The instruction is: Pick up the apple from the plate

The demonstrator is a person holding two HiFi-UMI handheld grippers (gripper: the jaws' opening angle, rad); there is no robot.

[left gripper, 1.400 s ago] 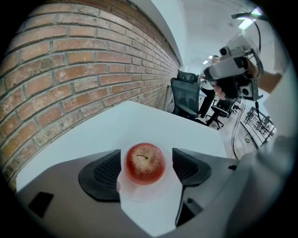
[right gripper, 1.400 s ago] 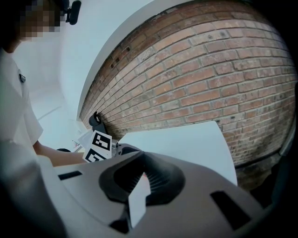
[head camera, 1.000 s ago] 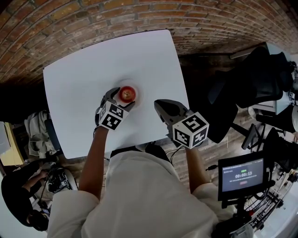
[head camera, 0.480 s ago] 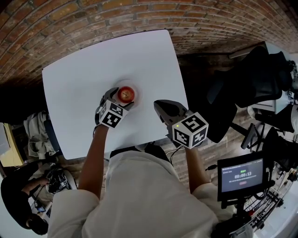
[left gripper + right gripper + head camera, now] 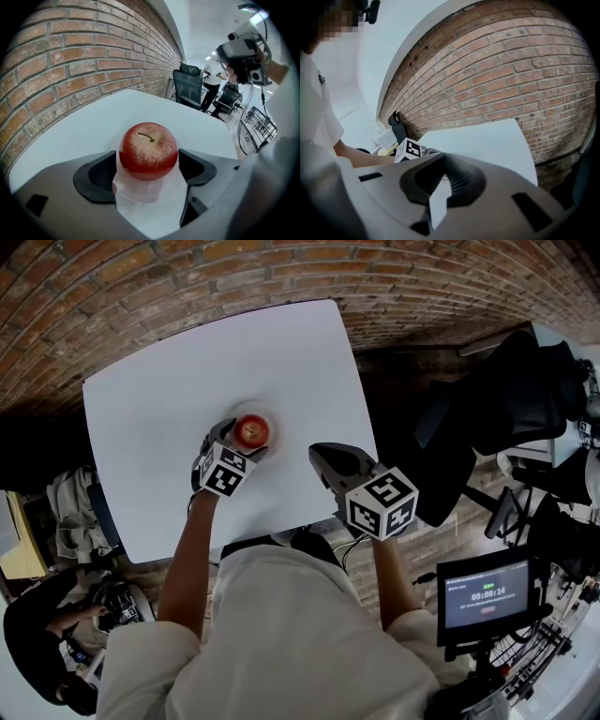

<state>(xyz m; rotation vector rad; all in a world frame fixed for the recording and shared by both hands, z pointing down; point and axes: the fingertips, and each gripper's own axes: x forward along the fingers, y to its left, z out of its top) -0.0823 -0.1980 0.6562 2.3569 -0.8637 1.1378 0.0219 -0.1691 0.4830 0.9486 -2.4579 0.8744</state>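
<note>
Red apple [image 5: 148,151], one, between jaws just widened on left claw [image 5: 147,165]; right claw [image 5: 442,180] closed, empty.

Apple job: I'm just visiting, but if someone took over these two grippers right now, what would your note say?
Left gripper: open. Its jaws have just been opening, the apple is between them, and the pads are not pressing on it.
Right gripper: shut, empty, above the table to the apple's right.
Apple: upright on the white plate.
Done: the approach.
Left: close on the apple, lift it.
</note>
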